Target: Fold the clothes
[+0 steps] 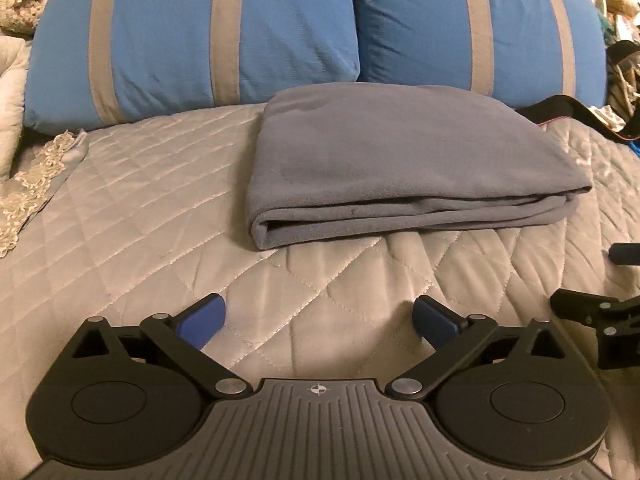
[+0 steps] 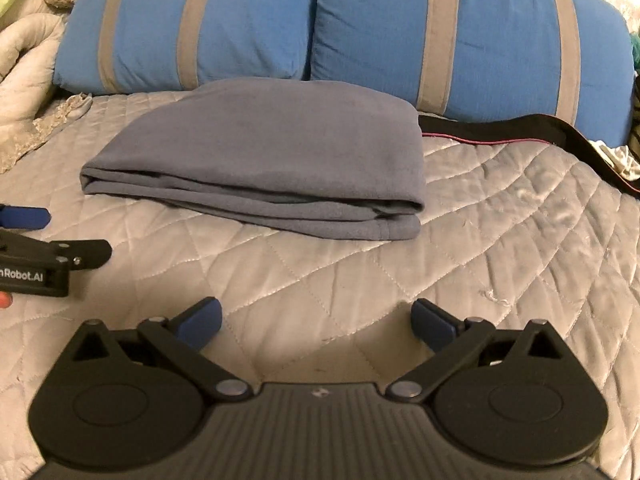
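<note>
A grey fleece garment [image 1: 400,160] lies folded in a flat stack on the quilted bedspread [image 1: 140,208], its layered edges facing me. In the right wrist view the same folded garment [image 2: 260,156] sits left of centre. My left gripper [image 1: 320,320] hovers over bare quilt in front of the stack, open wide, nothing between its blue pads [image 1: 204,320]. My right gripper [image 2: 316,320] is likewise open and empty, short of the stack. The right gripper's edge [image 1: 600,320] shows at the far right of the left wrist view, and the left gripper [image 2: 48,240] at the far left of the right wrist view.
Two blue pillows with grey stripes [image 1: 200,40] [image 2: 460,40] lean behind the stack. A black strap with red piping [image 2: 520,132] lies to the right of it. Lace-trimmed bedding [image 1: 32,184] is bunched at the left. Clutter [image 1: 620,20] sits at the far right.
</note>
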